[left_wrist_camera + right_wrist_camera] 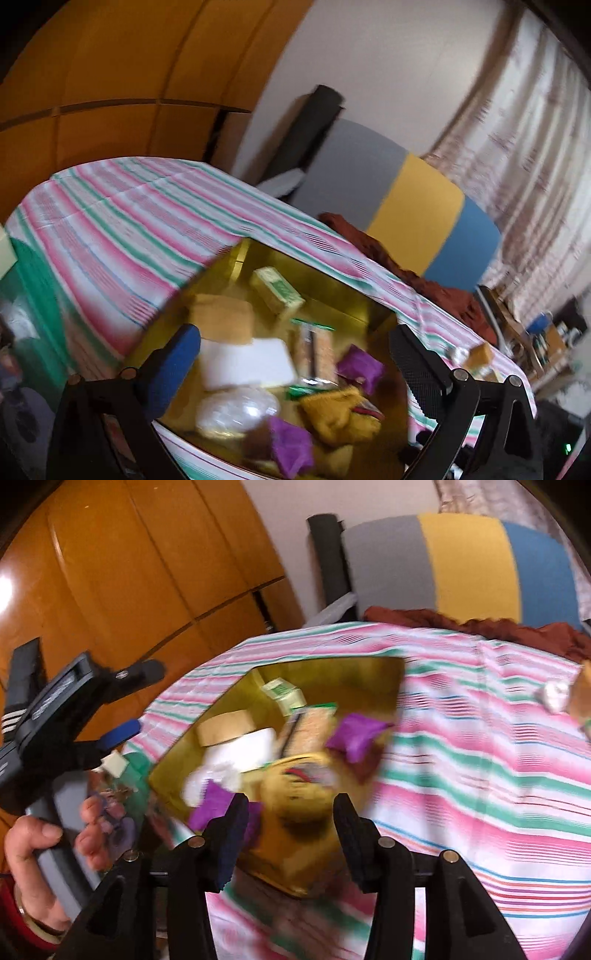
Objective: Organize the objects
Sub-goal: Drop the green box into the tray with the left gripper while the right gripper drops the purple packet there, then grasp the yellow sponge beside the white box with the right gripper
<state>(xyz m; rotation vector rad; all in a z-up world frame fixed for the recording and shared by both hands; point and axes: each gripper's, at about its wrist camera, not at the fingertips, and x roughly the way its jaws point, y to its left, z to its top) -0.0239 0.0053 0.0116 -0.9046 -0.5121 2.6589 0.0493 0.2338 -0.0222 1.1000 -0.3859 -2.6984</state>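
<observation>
A gold box (332,291) is sitting open on a bed covered with a striped sheet (122,221), and it is holding a loose jumble of small things. At its far side a pale green carton (277,290) is lying on a slant, with a tan cardboard packet (221,317) just beside it. Nearer the middle a white flat packet (245,363) is resting partly over the tan one, and a long clear pack of biscuits (314,350) is lying next to it. Two purple pouches are showing: one (360,365) by the box's right wall and another (290,443) at the near edge. Between them a mustard knitted item (338,410) is lying crumpled, and a clear plastic bag (236,410) is sitting to its left. Motion blur is softening all of this.

The left gripper (295,354) is hanging over the box with its fingers spread wide and nothing between them. In the right wrist view the right gripper (290,830) is also standing well open and empty, hovering above the box's near corner, with the mustard item (295,794) showing between its fingers.

On the sheet to the right, well apart from the box, an orange and white object (569,698) is lying, too blurred to identify. Behind the bed a cushion in grey, yellow and blue (410,214) is leaning against the wall, a rust-brown cloth (424,280) is bunched at its foot, and wooden wardrobe doors (129,572) are filling the left background.
</observation>
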